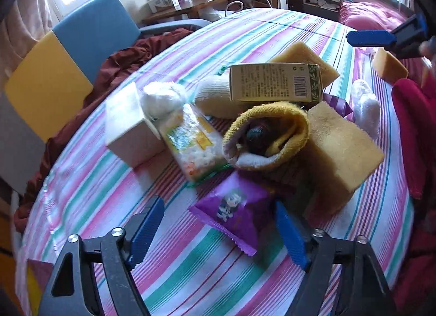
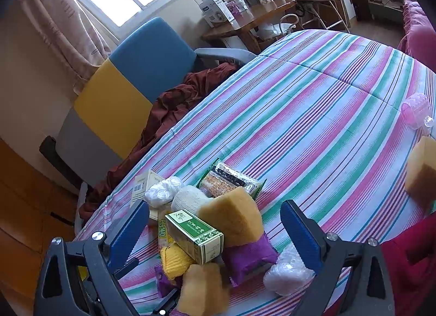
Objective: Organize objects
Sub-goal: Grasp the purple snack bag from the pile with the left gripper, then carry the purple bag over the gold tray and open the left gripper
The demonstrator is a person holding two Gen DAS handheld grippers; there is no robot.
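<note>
A pile of objects lies on the striped bedsheet [image 1: 190, 269]. In the left wrist view it holds a purple snack packet [image 1: 234, 207], a yellow rolled towel [image 1: 269, 136], a big yellow sponge [image 1: 343, 149], a green-brown carton [image 1: 272, 83], a rice-snack bag [image 1: 193, 141] and a white box [image 1: 128, 128]. My left gripper [image 1: 218, 231] is open, its fingers either side of the purple packet. My right gripper [image 2: 215, 231] is open above the pile, over the green carton [image 2: 194, 234] and a sponge [image 2: 231, 215]. Its blue fingers [image 1: 370, 38] show at the left view's top right.
A blue and yellow chair [image 2: 130, 78] with a dark red cloth [image 2: 174, 100] stands beside the bed. A lone sponge [image 2: 421, 168] and a pink plastic roller [image 2: 417, 110] lie at the right. A wooden desk [image 2: 245, 24] with boxes stands behind.
</note>
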